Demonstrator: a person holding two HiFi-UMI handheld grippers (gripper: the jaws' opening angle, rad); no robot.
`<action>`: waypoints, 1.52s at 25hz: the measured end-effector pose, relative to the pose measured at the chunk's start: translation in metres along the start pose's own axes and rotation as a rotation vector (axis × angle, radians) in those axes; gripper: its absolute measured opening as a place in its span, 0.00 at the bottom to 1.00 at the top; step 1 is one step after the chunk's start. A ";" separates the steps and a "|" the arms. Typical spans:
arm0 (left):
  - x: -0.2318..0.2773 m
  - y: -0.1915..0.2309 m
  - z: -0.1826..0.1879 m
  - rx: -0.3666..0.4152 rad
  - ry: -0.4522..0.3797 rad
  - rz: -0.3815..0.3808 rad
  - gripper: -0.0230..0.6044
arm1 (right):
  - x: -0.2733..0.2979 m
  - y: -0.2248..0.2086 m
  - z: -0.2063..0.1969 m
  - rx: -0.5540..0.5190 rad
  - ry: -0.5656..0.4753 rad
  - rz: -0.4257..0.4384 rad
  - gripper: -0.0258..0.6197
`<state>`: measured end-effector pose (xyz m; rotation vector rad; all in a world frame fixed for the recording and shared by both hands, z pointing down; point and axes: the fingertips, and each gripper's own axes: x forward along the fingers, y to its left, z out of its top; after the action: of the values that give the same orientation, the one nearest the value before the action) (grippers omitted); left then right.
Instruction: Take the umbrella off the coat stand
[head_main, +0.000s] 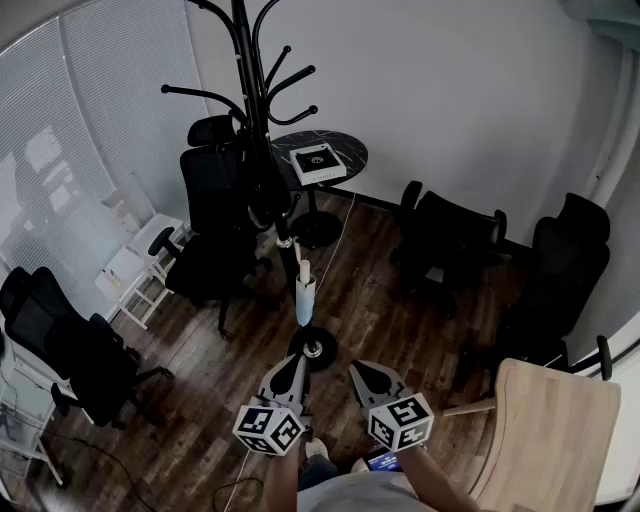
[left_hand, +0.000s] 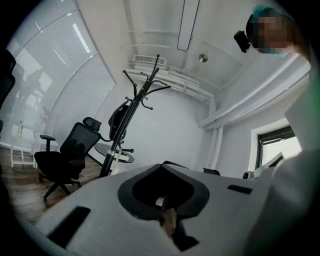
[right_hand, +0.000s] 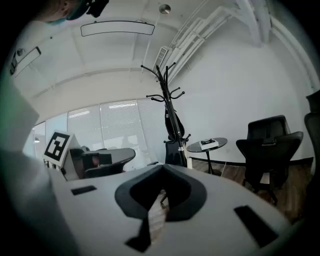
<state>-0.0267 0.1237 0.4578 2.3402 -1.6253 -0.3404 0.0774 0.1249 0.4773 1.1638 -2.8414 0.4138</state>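
Observation:
A black coat stand (head_main: 262, 150) rises from a round base (head_main: 313, 348) on the wood floor. A dark folded umbrella (head_main: 270, 198) hangs against its pole, below the curved hooks. It also shows in the left gripper view as the umbrella (left_hand: 117, 123) and in the right gripper view as the umbrella (right_hand: 173, 122). A slim pale object (head_main: 305, 288) sits lower on the pole. My left gripper (head_main: 297, 362) and right gripper (head_main: 357, 370) are side by side near my body, short of the base. Both are shut and hold nothing, as with the left gripper (left_hand: 162, 169) and the right gripper (right_hand: 162, 169).
A round dark table (head_main: 345, 150) carrying a white box (head_main: 318, 162) stands behind the stand. Black office chairs (head_main: 215, 235) (head_main: 450, 240) (head_main: 565, 265) ring the room. White folding chairs (head_main: 135, 255) stand by the blinds at left. A light wooden tabletop (head_main: 550, 430) is at lower right.

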 end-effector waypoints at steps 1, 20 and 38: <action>-0.001 0.000 0.000 -0.004 0.001 0.002 0.07 | -0.002 0.001 0.000 0.001 0.000 0.001 0.06; -0.015 -0.010 -0.006 0.209 0.050 0.079 0.07 | -0.017 -0.008 0.000 -0.092 0.001 -0.026 0.06; 0.073 0.071 -0.003 0.312 0.102 0.099 0.07 | 0.077 -0.048 0.028 0.098 -0.126 0.051 0.06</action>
<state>-0.0625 0.0316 0.4825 2.4342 -1.8479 0.0575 0.0574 0.0320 0.4726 1.1761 -2.9953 0.5047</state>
